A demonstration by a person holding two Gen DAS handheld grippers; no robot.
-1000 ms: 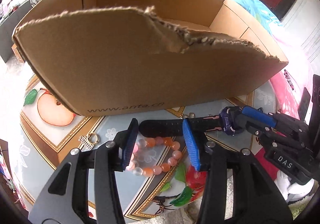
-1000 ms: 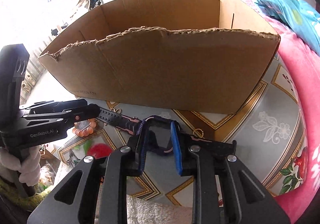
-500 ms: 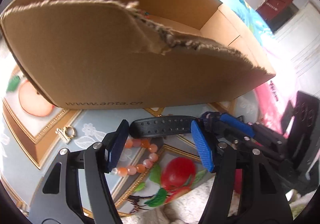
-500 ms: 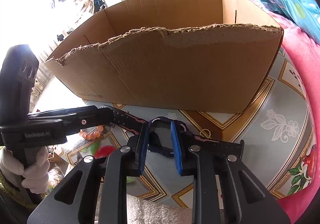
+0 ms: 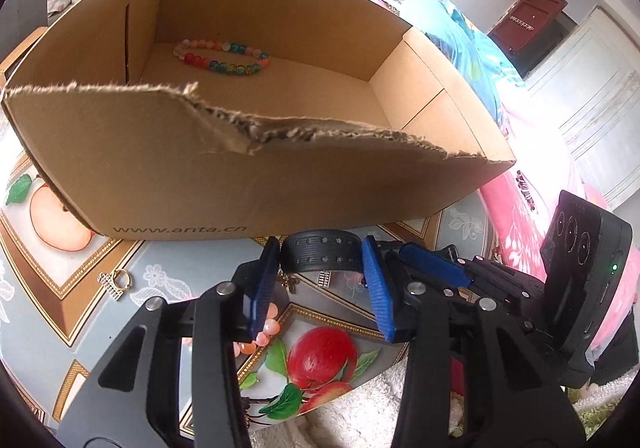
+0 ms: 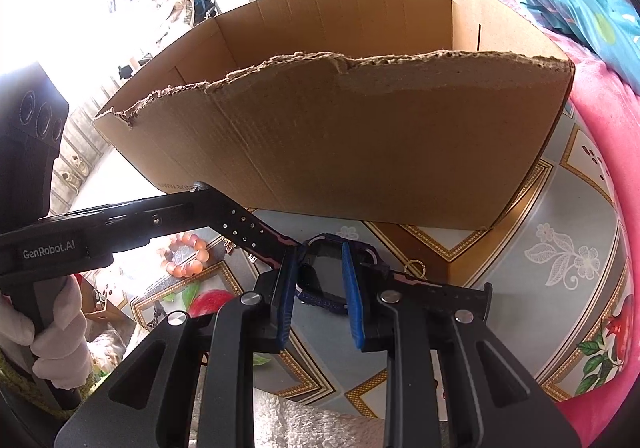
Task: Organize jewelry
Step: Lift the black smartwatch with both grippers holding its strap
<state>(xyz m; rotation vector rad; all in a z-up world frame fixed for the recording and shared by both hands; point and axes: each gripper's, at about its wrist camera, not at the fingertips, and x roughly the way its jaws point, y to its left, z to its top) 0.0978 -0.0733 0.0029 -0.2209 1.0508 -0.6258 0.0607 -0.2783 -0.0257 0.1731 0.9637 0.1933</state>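
A black watch with a blue-edged case [image 6: 320, 272] is held above the table in front of the cardboard box [image 5: 208, 168]. My right gripper [image 6: 318, 268] is shut on the watch case. My left gripper [image 5: 320, 260] is shut on the black watch strap [image 5: 320, 256], which bends between its blue pads. A multicoloured bead bracelet [image 5: 220, 58] lies inside the box at the back. An orange bead bracelet [image 6: 184, 254] lies on the table under the left gripper; in the left wrist view it [image 5: 256, 336] is partly hidden.
A gold ring with a small charm [image 5: 116, 282] lies on the table left of the left gripper. A small gold ring [image 6: 416, 266] lies near the box front. The table has a fruit-patterned cover [image 5: 320, 356]. Pink bedding [image 6: 600, 128] lies to the right.
Both grippers have risen with the watch; the left view now looks into the box. The left gripper's jaws have closed in onto the strap.
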